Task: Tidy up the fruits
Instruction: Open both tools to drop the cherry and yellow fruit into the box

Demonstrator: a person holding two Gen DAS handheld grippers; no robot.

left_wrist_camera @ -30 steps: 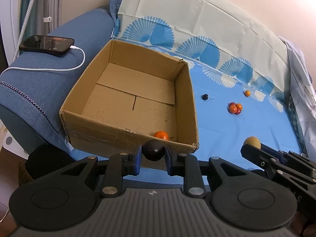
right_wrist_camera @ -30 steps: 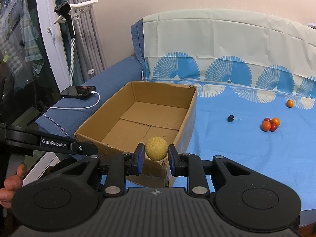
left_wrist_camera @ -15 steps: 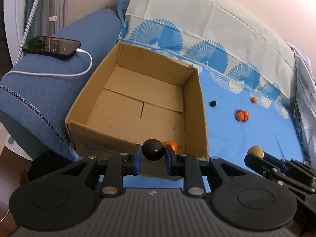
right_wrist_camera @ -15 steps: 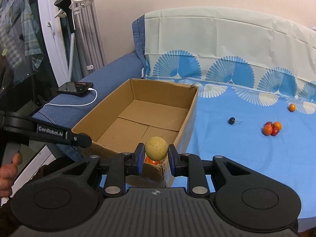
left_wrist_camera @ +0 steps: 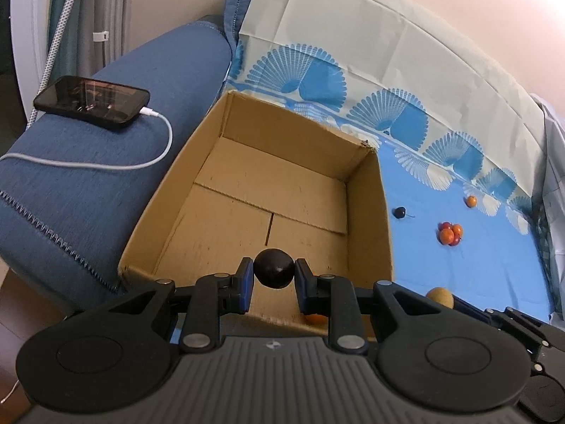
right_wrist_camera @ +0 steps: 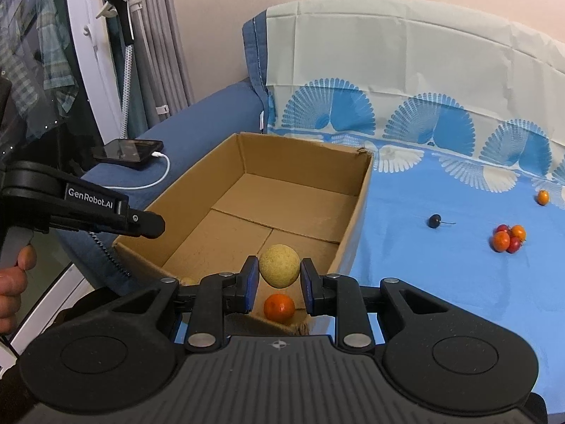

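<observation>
The left gripper pinches a round, dark, near-black fruit between its blue pads, both pads pressed against its sides. The right gripper pinches a round, pale yellow, matt-skinned fruit the same way.

Both fruits are held above the near end of an open brown cardboard box, whose top flaps are missing and whose far right corner is torn. On the box floor, directly below the right fingers, lies a small orange round fruit; in the left wrist view only a sliver of it shows below the right-hand finger. A yellowish object shows partly at the box's near wall, left of the right fingers; what it is cannot be told.

The box stands on a blue sheet with white fan shapes. Ahead and to the right of the fingers, well apart from the box, lie a small dark cherry with a stem, a tight cluster of small orange and red fruits, and beyond that a single small orange fruit.

Left of the box, a black phone with a white charging cable rests on a blue fabric armrest. A person's hand grasps the left gripper's handle.
</observation>
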